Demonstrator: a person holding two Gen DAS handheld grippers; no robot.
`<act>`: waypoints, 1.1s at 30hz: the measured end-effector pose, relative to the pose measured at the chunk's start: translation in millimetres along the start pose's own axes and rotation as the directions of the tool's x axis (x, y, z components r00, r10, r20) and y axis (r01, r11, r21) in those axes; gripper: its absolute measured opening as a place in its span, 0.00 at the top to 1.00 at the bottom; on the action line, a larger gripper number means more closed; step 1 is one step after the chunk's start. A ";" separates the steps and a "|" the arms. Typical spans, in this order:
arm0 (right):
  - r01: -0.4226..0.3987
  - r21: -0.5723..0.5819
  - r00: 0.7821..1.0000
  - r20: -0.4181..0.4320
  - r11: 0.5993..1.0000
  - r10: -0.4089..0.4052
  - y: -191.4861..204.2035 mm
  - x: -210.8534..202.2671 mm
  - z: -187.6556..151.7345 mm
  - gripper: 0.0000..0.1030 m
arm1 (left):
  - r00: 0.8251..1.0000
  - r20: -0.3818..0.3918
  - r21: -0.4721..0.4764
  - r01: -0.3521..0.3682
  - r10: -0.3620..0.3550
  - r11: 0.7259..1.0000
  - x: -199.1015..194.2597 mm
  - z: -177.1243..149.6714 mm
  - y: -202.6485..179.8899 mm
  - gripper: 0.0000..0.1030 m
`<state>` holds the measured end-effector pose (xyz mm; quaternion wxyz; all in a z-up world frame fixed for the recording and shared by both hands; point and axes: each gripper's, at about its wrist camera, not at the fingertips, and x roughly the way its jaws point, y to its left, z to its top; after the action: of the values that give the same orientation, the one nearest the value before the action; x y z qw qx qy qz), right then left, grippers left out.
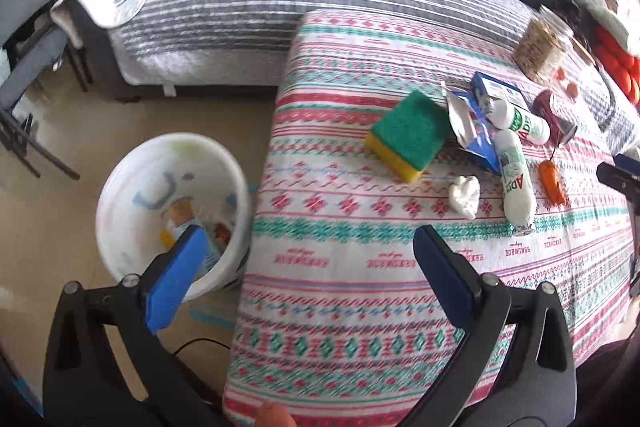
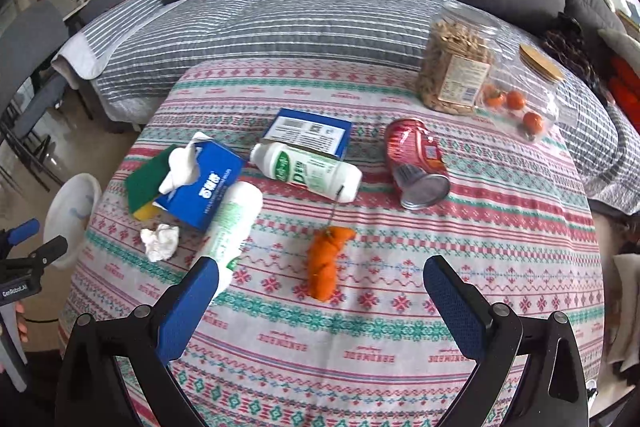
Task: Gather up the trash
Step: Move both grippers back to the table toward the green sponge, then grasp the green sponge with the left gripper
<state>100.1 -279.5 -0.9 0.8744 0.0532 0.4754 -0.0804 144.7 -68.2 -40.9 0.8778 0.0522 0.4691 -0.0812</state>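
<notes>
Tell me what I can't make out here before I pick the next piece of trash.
- Bin contents: left wrist view, blurred and partly behind the left gripper fingers.
- Sponge: right wrist view, mostly under the tissue pack.
- Near bottle cap end: behind a right gripper finger.
- Blue box front: hidden by the far bottle.

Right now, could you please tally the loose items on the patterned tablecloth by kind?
White bottles: 2
Blue cartons: 2
Crushed red can: 1
Sponge: 1
Crumpled tissue: 1
Orange wrapper: 1
Snack jar: 1
Bag of oranges: 1
Total: 10
</notes>
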 end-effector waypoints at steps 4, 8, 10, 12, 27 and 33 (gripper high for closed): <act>0.010 0.044 1.000 -0.027 0.999 -0.009 -25.1 4.6 -4.8 0.00 | 1.000 0.016 0.028 0.002 -0.003 1.000 7.8 5.9 -18.3 0.01; 0.024 0.070 0.999 -0.048 0.997 -0.020 -42.2 7.9 -8.9 0.00 | 0.998 -0.024 0.003 0.052 -0.052 0.999 20.1 13.7 -30.3 0.01; 0.030 0.072 0.998 -0.055 0.997 -0.026 -47.1 8.9 -11.1 0.00 | 0.995 -0.039 -0.002 0.088 -0.088 0.996 25.3 21.1 -36.0 0.01; 0.031 0.080 0.998 -0.062 0.996 -0.026 -51.7 9.2 -13.3 0.00 | 0.995 -0.030 0.022 0.100 -0.099 0.995 29.8 27.6 -43.2 0.01; 0.020 0.086 0.995 -0.097 0.996 -0.012 -54.4 30.3 -4.0 0.00 | 0.998 -0.025 0.185 0.054 -0.051 0.981 89.8 54.2 -66.5 0.01; 0.000 0.050 0.994 -0.111 0.999 0.006 -36.0 38.3 2.5 0.00 | 0.995 -0.010 0.237 0.099 -0.100 0.966 98.9 55.2 -72.2 0.14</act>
<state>115.7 -318.8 -32.3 0.8451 0.0801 0.5212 -0.0879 229.9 -157.6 -93.8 0.8606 0.1330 0.4572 -0.1807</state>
